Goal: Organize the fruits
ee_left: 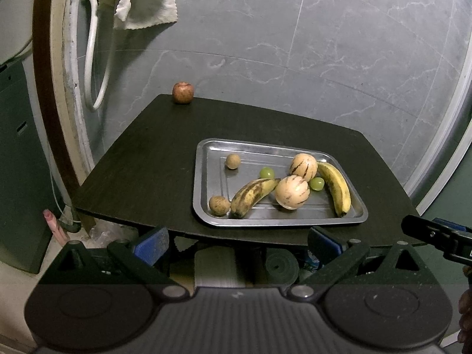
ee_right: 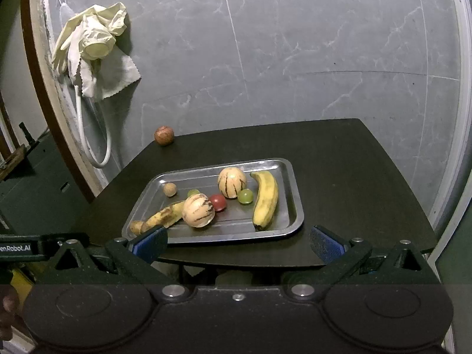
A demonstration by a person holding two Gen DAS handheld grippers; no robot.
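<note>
A dark counter carries a metal tray holding most of the fruit. In the tray lie two bananas, one spotted and one yellow; two striped melons; two green grapes; and two small brown fruits. The right wrist view also shows a red tomato between the melons. An apple stands alone at the counter's far left corner, well apart from the tray. The left gripper and the right gripper both hover at the near counter edge, jaws spread wide and holding nothing. A cloth and gloves hang on the grey wall.
</note>
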